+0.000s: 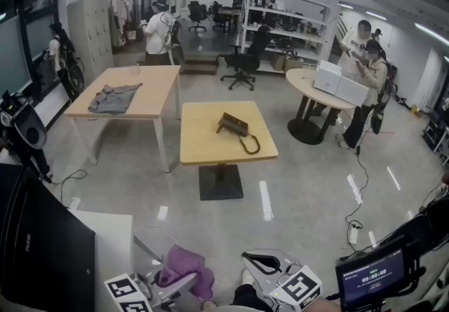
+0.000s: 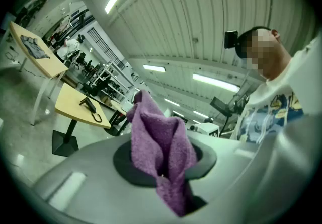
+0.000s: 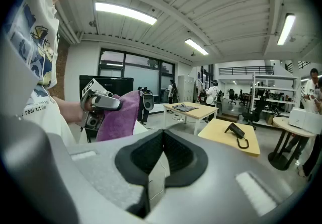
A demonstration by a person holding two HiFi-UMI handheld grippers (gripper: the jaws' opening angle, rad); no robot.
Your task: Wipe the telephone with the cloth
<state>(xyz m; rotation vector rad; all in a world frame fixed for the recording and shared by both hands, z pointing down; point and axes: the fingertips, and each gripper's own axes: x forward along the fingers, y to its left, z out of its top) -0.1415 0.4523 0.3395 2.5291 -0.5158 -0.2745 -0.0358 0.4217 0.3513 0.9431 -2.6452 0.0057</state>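
Observation:
A dark telephone (image 1: 232,124) with a coiled cord lies on the small square wooden table (image 1: 210,149) in the middle of the room; it also shows far off as the telephone (image 2: 88,103) and the telephone (image 3: 235,131). My left gripper (image 1: 184,280) at the bottom edge is shut on a purple cloth (image 1: 182,266); the cloth (image 2: 162,151) bunches up between its jaws, and the cloth (image 3: 119,116) shows beside the other gripper. My right gripper (image 1: 261,261) is shut with nothing in it; its pads meet (image 3: 162,153). Both are far from the telephone.
A larger wooden table (image 1: 151,93) at left carries a grey garment (image 1: 115,97). A round table (image 1: 309,86) with white boxes stands at right, people beside it. A black monitor (image 1: 42,247) and white desk are near left. Cables lie on the floor (image 1: 358,198).

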